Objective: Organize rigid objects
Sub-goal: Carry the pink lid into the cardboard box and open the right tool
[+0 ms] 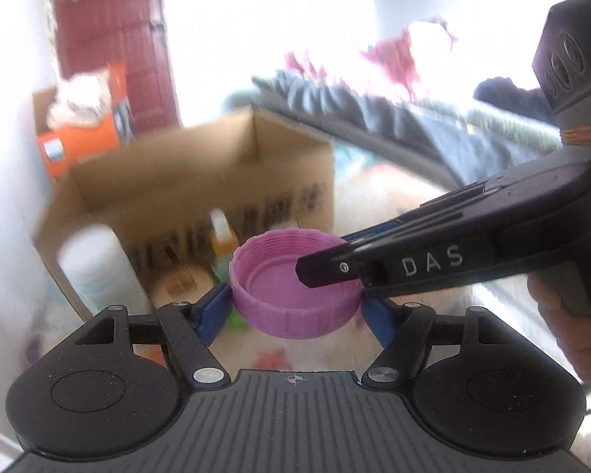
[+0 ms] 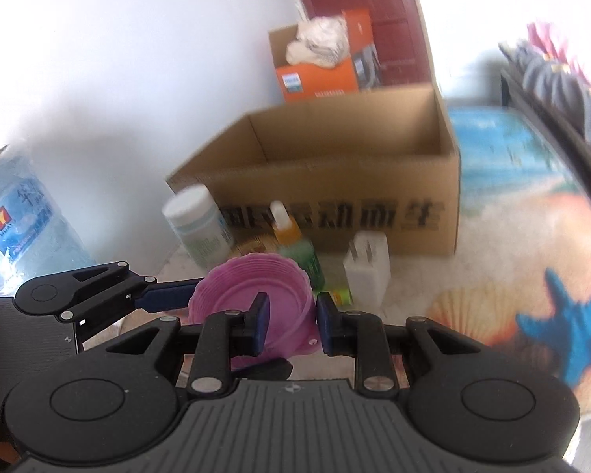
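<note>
Left tongs (image 1: 297,307) clamp a pink lid (image 1: 295,287) by its outer wall, open side up, in front of the cardboard box (image 2: 335,181). Right tongs (image 2: 291,319) part open, straddling the lid's rim w/ one finger inside, other outside; contact unclear. Nearer the box: white jar (image 2: 197,224), orange-green bottle (image 2: 295,248), white charger (image 2: 366,268).
</note>
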Available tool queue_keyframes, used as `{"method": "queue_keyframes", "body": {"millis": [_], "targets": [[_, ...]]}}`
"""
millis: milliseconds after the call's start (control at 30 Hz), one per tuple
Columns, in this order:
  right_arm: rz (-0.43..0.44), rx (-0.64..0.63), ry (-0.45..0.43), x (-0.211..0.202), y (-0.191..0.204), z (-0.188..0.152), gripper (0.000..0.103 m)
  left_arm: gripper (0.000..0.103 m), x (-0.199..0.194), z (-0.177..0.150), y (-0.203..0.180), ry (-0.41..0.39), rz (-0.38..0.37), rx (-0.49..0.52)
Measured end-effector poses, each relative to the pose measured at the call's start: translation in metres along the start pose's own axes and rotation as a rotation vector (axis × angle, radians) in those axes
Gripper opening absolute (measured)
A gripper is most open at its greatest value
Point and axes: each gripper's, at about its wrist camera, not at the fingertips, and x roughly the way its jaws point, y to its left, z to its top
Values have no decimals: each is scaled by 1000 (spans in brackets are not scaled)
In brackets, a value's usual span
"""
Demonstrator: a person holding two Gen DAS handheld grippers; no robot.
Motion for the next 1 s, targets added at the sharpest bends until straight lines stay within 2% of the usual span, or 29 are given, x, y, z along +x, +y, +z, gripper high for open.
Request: {"method": "queue_keyframes", "body": {"millis": [167,267,467,600,833,1000], "targets": [[13,-114,-72,-8,18,50,28,72,-17,34,13,-108,76,14],[37,-144,-80,-3,19,84,28,72,-17,60,27,-140,97,15],[82,-143,-14,35,7,145,28,72,11,105,66,-98,90,-25],[107,-63,109,87,-15,173,28,72,51,121,91,15,68,-52],[126,115,388,193,-67,187,28,72,144,129,140,351,-33,-179],[128,137,526,252,-85,183,28,72,205,124,173,568,-79,-318]]}}
